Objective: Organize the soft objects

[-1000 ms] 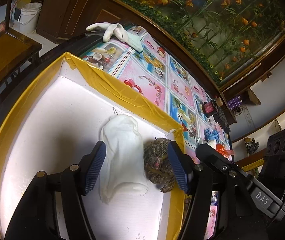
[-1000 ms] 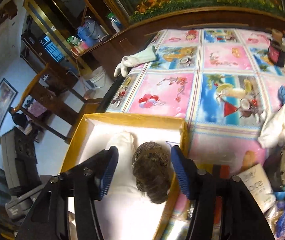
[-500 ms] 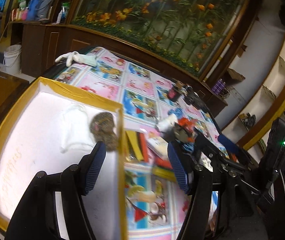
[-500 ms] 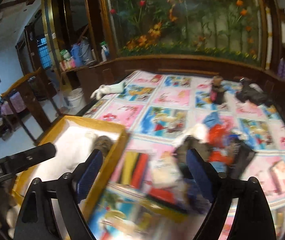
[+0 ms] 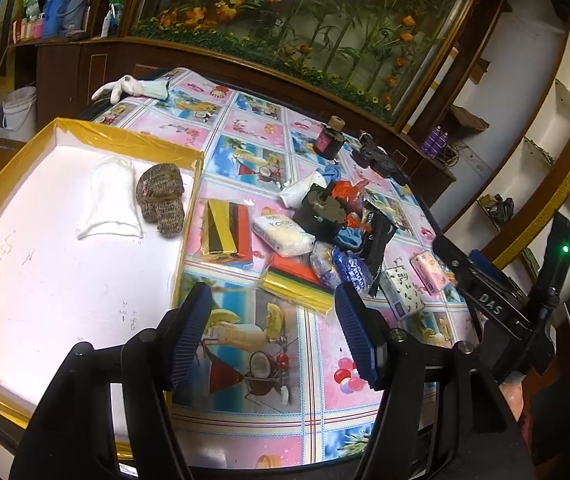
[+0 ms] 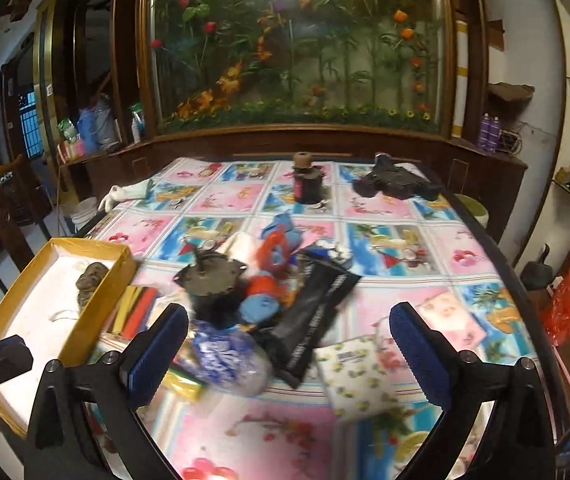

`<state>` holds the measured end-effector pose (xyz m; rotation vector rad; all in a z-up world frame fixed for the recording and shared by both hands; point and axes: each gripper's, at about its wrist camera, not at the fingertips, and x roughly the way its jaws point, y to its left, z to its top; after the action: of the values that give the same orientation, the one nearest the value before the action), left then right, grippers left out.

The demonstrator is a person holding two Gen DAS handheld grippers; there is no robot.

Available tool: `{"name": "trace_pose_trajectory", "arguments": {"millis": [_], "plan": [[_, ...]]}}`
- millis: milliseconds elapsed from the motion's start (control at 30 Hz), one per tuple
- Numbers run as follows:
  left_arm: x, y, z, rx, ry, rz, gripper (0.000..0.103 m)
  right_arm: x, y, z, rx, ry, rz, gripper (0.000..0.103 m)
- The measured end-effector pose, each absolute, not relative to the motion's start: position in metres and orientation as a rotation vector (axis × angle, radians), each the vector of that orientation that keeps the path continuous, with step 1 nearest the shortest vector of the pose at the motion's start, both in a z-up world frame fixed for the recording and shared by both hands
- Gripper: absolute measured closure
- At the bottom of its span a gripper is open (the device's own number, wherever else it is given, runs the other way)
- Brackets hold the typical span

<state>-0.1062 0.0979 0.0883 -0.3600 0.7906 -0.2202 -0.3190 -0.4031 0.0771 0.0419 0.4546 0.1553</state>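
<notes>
A yellow-rimmed white tray (image 5: pixel 125 133) sits at the table's left; it holds a white cloth pouch (image 5: pixel 110 200) and a brown knitted item (image 5: pixel 161 198) side by side. The tray (image 6: pixel 97 286) and knitted item (image 6: pixel 90 280) also show in the right wrist view. My left gripper (image 5: pixel 273 334) is open and empty, above the tablecloth right of the tray. My right gripper (image 6: pixel 289 352) is open and empty, above a pile with a blue-white bag (image 6: pixel 225 356), a black pouch (image 6: pixel 317 320) and a lemon-print tissue pack (image 6: pixel 355 376).
The pile also holds colored strip packs (image 5: pixel 227 232), a white tissue pack (image 5: pixel 283 236), a dark round object (image 5: pixel 325 208) and blue and red cloths (image 6: pixel 273 248). A white glove (image 5: pixel 133 86) lies at the far left corner. A dark jar (image 6: pixel 307 180) stands at the back.
Both grippers have pulled back and right, away from the tray, leaving the knitted item and pouch inside it. The right gripper has opened wider.
</notes>
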Motion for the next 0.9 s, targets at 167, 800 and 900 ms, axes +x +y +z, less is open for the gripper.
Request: {"name": "trace_pose_trajectory", "arguments": {"millis": [167,800,900], "plan": [[-0.103,0.096,0.078,-0.375,0.826,-0.206,0.04,-0.306,-0.441,0.06,0.103,0.479,0.132,0.001],[-0.005,-0.005,0.043,-0.238,1.019,-0.342,0.04,-0.268,-0.512,0.028,0.353,0.654,0.217,0.001],[0.004,-0.021,0.041,-0.167,0.996,-0.323,0.04,-0.267,-0.512,0.025,0.351,0.665,0.209,0.001]]}}
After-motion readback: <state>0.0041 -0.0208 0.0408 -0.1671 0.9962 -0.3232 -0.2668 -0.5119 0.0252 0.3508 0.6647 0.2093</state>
